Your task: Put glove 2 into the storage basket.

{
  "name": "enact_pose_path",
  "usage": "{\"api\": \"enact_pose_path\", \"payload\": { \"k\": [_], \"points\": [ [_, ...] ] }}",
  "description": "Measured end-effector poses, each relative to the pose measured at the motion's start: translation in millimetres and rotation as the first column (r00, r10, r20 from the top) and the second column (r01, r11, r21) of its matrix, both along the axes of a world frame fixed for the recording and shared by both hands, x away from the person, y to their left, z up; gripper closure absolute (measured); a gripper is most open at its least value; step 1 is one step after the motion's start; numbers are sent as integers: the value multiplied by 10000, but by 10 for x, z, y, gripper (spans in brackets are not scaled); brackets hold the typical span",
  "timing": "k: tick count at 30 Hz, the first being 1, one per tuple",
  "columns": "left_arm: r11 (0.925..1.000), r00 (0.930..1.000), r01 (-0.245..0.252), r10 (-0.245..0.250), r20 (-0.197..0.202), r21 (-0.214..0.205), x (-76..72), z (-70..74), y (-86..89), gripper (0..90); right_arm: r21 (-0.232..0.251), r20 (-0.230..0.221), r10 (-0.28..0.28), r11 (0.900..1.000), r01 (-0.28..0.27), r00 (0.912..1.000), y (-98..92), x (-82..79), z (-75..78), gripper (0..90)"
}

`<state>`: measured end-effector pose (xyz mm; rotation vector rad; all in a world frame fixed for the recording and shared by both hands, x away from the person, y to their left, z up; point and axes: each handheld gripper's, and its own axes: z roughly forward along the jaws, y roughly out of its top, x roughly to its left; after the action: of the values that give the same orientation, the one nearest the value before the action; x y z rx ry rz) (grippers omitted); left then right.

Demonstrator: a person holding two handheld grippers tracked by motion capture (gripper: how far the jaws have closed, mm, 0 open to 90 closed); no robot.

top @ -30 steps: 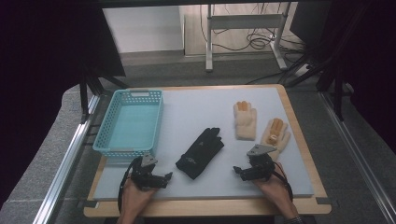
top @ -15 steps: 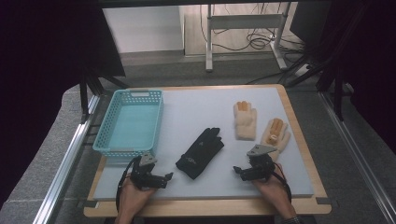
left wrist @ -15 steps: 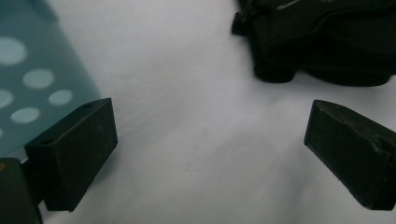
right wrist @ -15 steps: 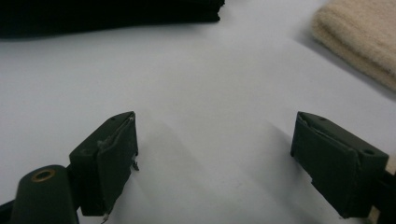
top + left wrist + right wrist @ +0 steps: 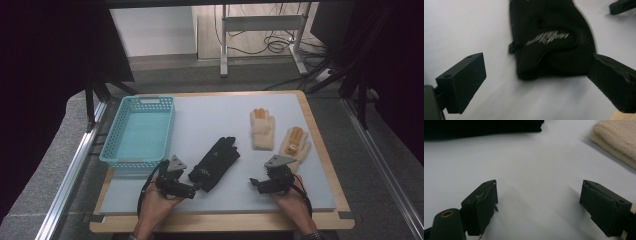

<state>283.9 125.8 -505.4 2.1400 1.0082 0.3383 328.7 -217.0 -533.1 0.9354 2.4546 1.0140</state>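
I am holding my left gripper low over the white mat, near the front edge, and its jaws are standing wide apart with nothing between them. The black glove is lying flat on the mat just beyond this gripper, with its cuff end toward me and its fingers pointing to the far right. In the left gripper view the cuff of the black glove is sitting between the lines of the two jaws but a little farther, and I think it is not touching them, though this picture is somewhat blurred. A silver print is showing on the back of the glove.

I am holding my right gripper at the right side of the mat, also near the front edge, and its jaws are wide as well, over bare mat. Two beige gloves are lying to the far right: the nearer beige glove is just behind this gripper, and the farther beige glove is beside it. A light blue basket is standing at the far left of the mat.
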Motion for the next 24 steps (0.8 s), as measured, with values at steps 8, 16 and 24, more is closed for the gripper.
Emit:
{"api": "enact_pose_path", "payload": {
  "k": [8,16,24],
  "points": [
    [9988,9993,220,-207,-320,432,339,24,-405,8,6,7,5,10000,-5,10000,0,-1,0,144],
    [9960,9963,291,-221,-832,839,585,-63,-673,0,4,13,5,10000,-5,10000,-1,-1,-1,144],
    [9867,9953,238,-83,-963,1609,751,-177,-742,0,9,12,4,10000,-4,10000,-1,-1,-1,144]
  ]
}}
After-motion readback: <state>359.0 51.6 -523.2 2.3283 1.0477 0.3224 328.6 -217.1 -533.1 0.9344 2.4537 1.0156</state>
